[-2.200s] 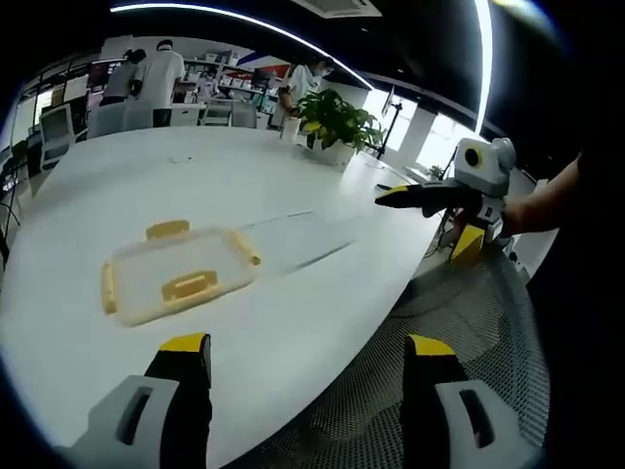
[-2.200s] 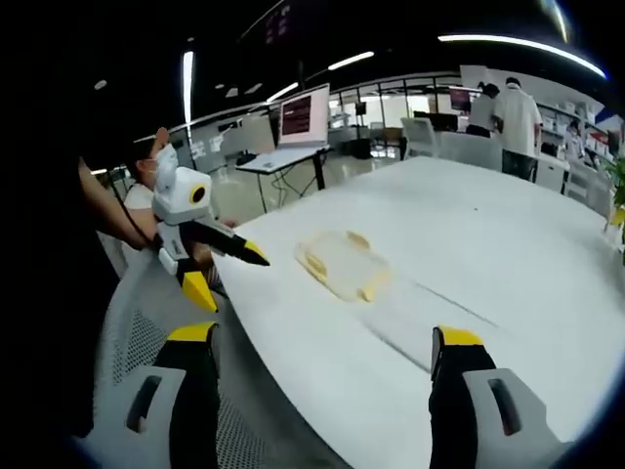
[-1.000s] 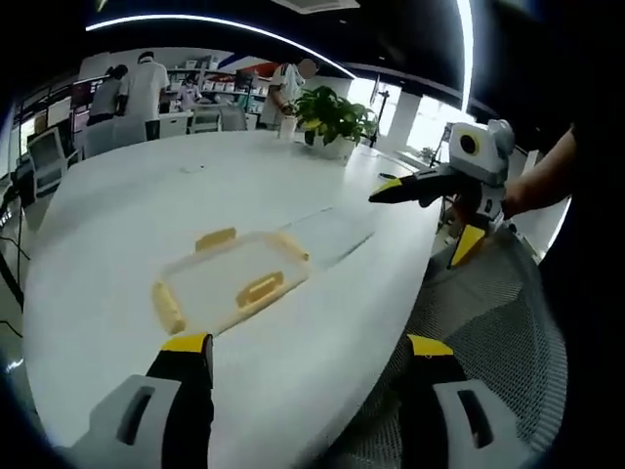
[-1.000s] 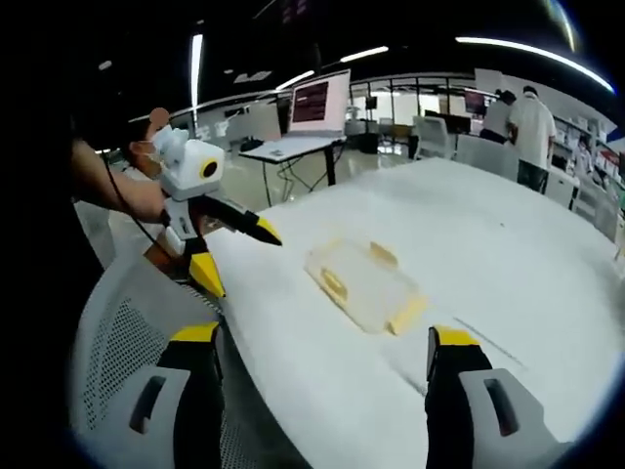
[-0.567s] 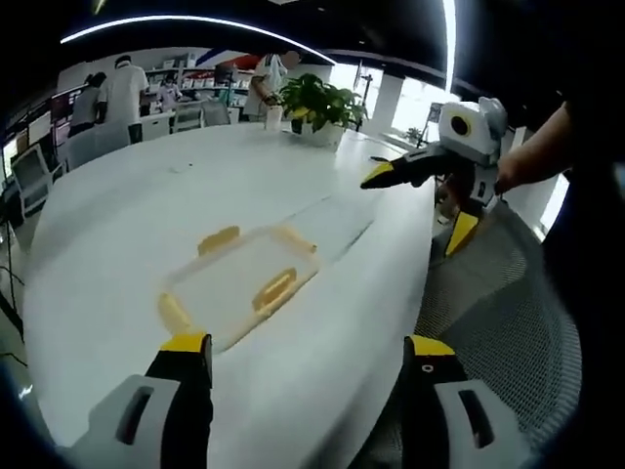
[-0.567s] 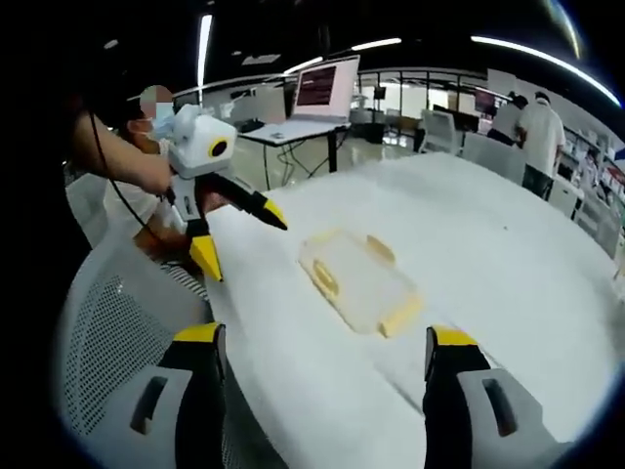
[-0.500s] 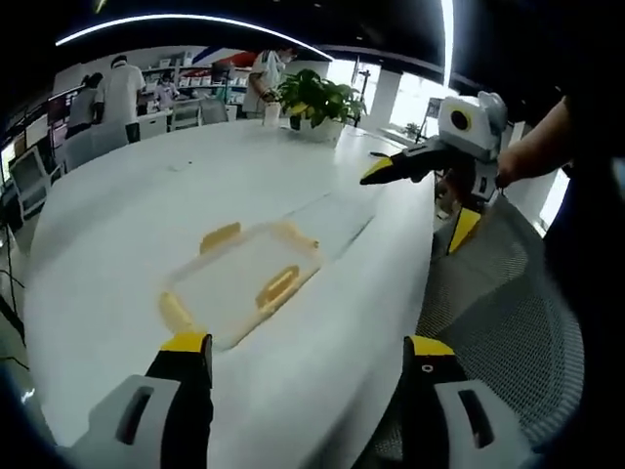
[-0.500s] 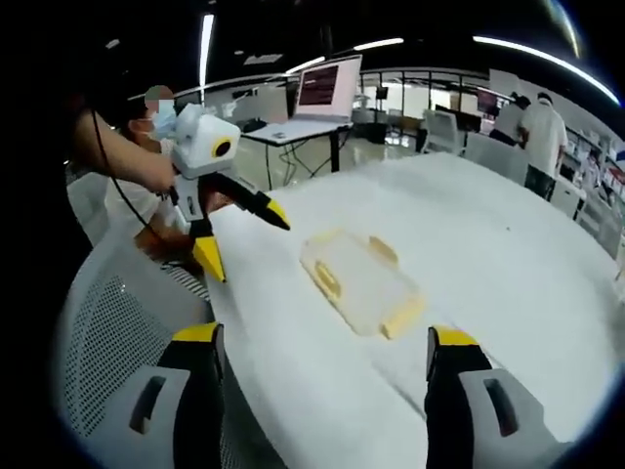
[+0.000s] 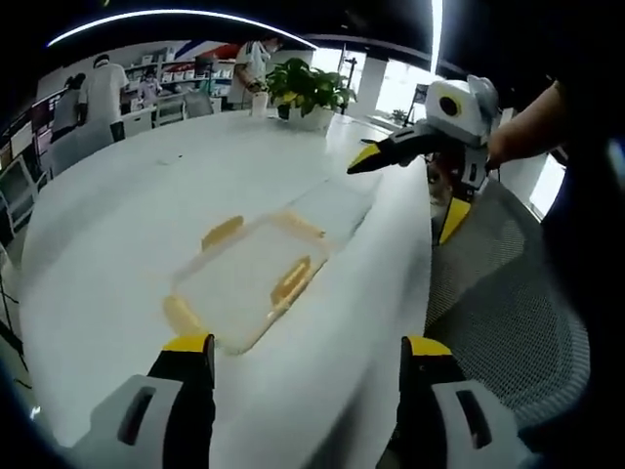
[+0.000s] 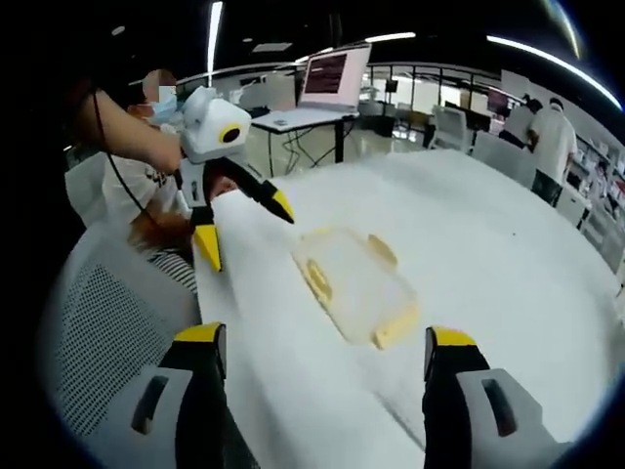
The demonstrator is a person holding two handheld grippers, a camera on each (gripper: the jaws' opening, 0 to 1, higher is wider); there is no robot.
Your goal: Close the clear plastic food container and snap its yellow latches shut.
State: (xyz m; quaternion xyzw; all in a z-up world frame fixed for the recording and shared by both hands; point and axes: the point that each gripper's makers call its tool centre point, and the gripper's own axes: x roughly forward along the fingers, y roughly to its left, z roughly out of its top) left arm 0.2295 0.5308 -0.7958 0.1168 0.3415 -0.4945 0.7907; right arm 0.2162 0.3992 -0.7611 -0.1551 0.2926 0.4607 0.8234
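On the white table (image 9: 117,225) a clear plastic container (image 9: 246,283) with yellow latches (image 9: 290,280) lies flat near the rounded edge, and beside it lies a clear lid (image 9: 332,203). The left gripper (image 9: 305,354) hovers short of the container with its jaws spread wide and nothing between them. Across from it, the right gripper (image 10: 322,349) is held above the table edge, jaws equally wide apart and empty; a mesh chair (image 10: 107,322) sits below and a potted plant (image 9: 305,93) stands far back.
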